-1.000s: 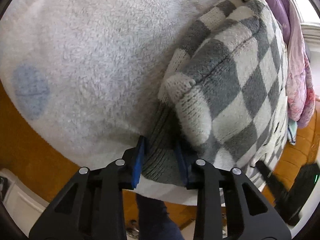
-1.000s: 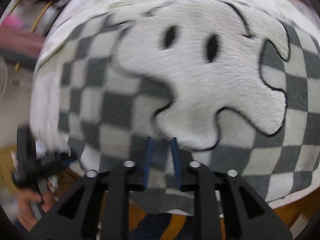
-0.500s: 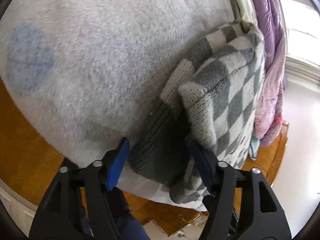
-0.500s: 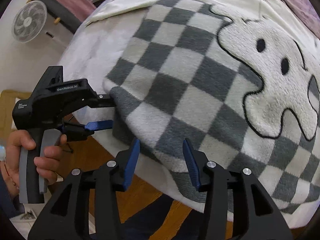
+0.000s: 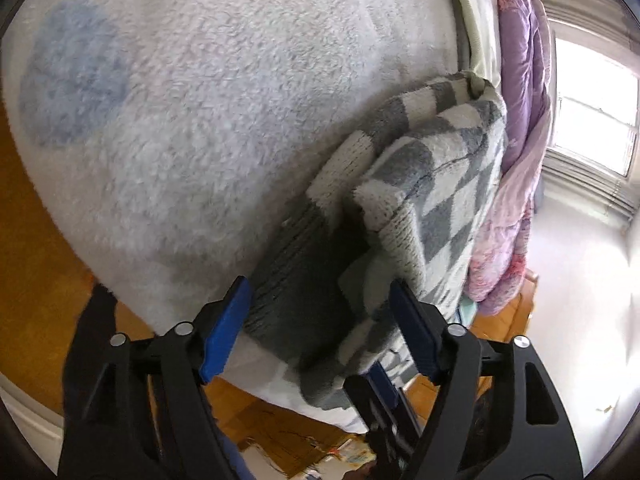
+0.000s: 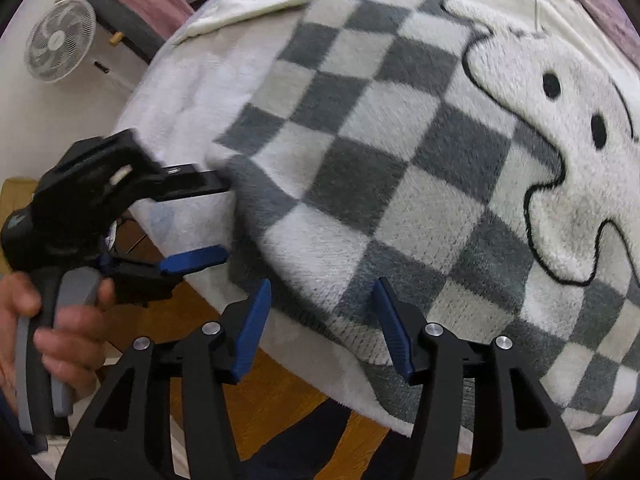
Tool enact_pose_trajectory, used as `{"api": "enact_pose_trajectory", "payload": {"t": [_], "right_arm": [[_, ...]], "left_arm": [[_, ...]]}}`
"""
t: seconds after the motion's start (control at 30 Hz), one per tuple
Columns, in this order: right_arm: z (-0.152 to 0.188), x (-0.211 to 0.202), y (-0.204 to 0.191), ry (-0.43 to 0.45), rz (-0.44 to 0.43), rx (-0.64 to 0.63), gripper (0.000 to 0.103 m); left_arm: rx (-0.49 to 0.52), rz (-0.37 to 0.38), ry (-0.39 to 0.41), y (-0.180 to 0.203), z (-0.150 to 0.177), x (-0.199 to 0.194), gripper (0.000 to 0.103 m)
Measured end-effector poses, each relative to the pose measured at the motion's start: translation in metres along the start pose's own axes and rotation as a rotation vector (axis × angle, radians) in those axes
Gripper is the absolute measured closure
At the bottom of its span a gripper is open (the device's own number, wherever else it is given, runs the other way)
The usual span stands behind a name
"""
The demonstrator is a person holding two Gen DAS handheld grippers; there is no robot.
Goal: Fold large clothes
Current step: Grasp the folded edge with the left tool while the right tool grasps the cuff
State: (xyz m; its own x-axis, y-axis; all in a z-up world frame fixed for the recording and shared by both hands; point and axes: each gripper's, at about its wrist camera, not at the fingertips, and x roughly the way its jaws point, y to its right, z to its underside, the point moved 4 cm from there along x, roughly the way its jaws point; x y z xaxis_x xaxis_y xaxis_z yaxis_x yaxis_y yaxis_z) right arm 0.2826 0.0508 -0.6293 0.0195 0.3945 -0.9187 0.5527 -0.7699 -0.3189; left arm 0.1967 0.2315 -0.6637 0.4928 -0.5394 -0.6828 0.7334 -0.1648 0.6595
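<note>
A grey-and-white checkered sweater (image 6: 380, 168) with a white ghost figure (image 6: 568, 148) lies folded on a fluffy white blanket (image 5: 224, 92) on the bed. In the left wrist view its folded edge and grey ribbed hem (image 5: 304, 280) lie between my fingers. My left gripper (image 5: 320, 300) is open, its jaws wide on either side of the hem. It also shows in the right wrist view (image 6: 200, 220) at the sweater's left edge, held by a hand. My right gripper (image 6: 320, 312) is open at the sweater's near edge, holding nothing.
A purple and pink quilt (image 5: 516, 128) lies bunched along the far side of the bed by a bright window (image 5: 596, 128). A white standing fan (image 6: 60, 46) is off the bed's left. Wooden floor (image 6: 280, 392) lies below the bed edge.
Both grippers were shut on the sweater's hem a second ago. Both have opened and let it go, and the sweater has settled on the blanket. The right gripper has pulled back.
</note>
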Motion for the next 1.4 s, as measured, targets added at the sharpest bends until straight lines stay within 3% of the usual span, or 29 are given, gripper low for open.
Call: {"api": "enact_pose_trajectory", "payload": {"t": [0.1,0.27,0.43,0.57,0.6,0.67,0.7,0.77,0.9,0.97,1.07,1.3,1.4], "right_arm": [[0.005,0.004,0.011,-0.024,-0.013,0.037,0.052],[0.012,0.000,0.015,-0.037,-0.023,0.041,0.051],[0.019,0.002,0.023,-0.062,-0.027,0.068,0.050],[0.019,-0.002,0.019,-0.050,-0.022,0.053,0.050],[0.019,-0.004,0.017,-0.039,-0.019,0.043,0.050],[0.017,-0.009,0.009,-0.007,-0.018,0.013,0.050],[0.017,-0.012,0.004,0.012,-0.016,-0.001,0.050],[0.014,-0.017,-0.007,0.046,-0.033,-0.020,0.047],[0.008,-0.025,-0.035,0.116,-0.078,-0.081,0.045],[0.004,-0.023,-0.047,0.135,-0.081,-0.117,0.032],[0.000,-0.018,-0.056,0.143,-0.079,-0.150,0.031],[-0.015,-0.007,-0.053,0.175,0.038,-0.212,0.032],[-0.022,-0.006,-0.047,0.156,0.059,-0.225,0.062]], "left_arm": [[0.060,-0.055,0.016,-0.004,0.007,-0.013,0.020],[0.105,-0.007,0.072,0.005,0.006,-0.033,0.014],[0.132,-0.084,0.033,0.019,-0.013,0.011,0.014],[0.181,-0.166,0.005,0.021,-0.023,0.031,0.024],[0.197,-0.178,0.003,0.023,-0.024,0.032,0.039],[0.225,-0.207,-0.004,0.027,-0.024,0.032,0.052],[0.239,-0.211,-0.008,0.029,-0.023,0.029,0.070],[0.255,-0.213,-0.019,0.037,-0.020,0.021,0.080],[0.285,-0.193,-0.035,0.055,-0.009,-0.001,0.082],[0.283,-0.176,-0.045,0.063,-0.006,-0.009,0.083],[0.273,-0.147,-0.066,0.071,0.000,-0.016,0.083],[0.304,-0.137,-0.093,0.091,0.011,-0.017,0.083],[0.322,-0.162,-0.090,0.101,0.014,-0.013,0.083]]}}
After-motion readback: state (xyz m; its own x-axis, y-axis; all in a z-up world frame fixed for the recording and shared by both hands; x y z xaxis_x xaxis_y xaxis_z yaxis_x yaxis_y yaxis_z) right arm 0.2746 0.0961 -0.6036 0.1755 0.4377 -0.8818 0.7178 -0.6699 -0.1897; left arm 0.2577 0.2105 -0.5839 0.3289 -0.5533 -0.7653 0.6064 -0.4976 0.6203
